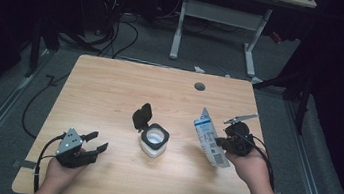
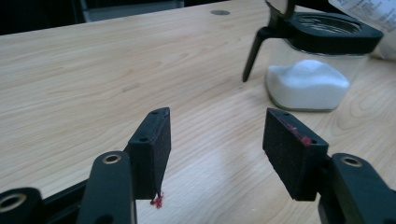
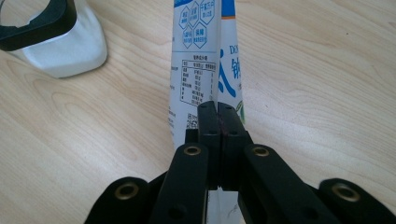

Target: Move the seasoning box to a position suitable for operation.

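Note:
A clear jar (image 1: 154, 141) with a black collar and a flipped-up black lid (image 1: 141, 116) stands mid-table, holding white powder (image 2: 308, 81). My right gripper (image 1: 221, 143) is shut on a white and blue printed pouch (image 1: 210, 137), which hangs just right of the jar. The right gripper view has the jaws pinching the pouch (image 3: 201, 70) by its lower edge, the jar (image 3: 51, 42) off to the upper left. My left gripper (image 1: 94, 141) rests open near the front left, its pads (image 2: 152, 144) empty and pointing toward the jar.
The wooden table (image 1: 110, 89) has a round grommet hole (image 1: 199, 86) near its far edge. Behind it stand a white desk frame (image 1: 220, 17) and loose cables (image 1: 117, 34) on the floor.

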`<state>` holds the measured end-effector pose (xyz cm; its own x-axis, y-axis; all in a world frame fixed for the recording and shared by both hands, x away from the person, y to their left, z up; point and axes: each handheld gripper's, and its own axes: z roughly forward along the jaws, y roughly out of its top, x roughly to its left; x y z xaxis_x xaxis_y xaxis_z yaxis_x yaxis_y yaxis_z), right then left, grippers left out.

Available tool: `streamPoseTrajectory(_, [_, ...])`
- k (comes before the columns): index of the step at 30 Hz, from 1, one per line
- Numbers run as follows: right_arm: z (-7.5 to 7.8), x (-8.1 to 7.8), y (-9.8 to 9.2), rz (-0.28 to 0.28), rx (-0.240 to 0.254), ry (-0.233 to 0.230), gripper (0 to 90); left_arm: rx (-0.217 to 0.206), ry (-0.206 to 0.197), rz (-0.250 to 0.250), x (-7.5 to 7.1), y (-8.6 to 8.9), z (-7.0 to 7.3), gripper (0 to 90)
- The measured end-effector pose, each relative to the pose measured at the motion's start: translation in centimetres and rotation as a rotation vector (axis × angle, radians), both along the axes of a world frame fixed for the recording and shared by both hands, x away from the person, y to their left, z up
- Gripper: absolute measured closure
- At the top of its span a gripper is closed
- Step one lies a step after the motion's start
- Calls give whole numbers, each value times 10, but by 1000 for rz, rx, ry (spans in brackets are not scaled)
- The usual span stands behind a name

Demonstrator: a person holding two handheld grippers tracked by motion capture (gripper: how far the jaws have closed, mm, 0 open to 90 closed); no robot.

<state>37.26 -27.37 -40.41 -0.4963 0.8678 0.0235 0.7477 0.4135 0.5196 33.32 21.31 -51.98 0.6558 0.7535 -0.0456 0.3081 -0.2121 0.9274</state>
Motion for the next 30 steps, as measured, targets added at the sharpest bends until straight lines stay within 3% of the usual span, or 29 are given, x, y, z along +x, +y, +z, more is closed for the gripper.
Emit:
streamPoseTrajectory(2, [-3,-1,-2,-8,37,-15,900,-15,8,18,1,9,0,425])
streamPoseTrajectory(4, [-6,-1,-2,-5,23,-21,900,-24,10,36,1,14,-1,425])
streamPoseTrajectory(7, [-9,-2,-3,-7,47,-35,900,-36,12,63,2,22,0,425])
streamPoseTrajectory(12, [-11,-3,-7,-21,78,-52,900,-24,11,97,2,29,-1,423])
streamPoseTrajectory(17, [-13,-6,-7,-24,88,-71,900,-18,28,91,4,29,-4,420])
streamPoseTrajectory(30, [-18,-14,-11,-58,114,-131,900,-22,26,80,4,29,-5,421])
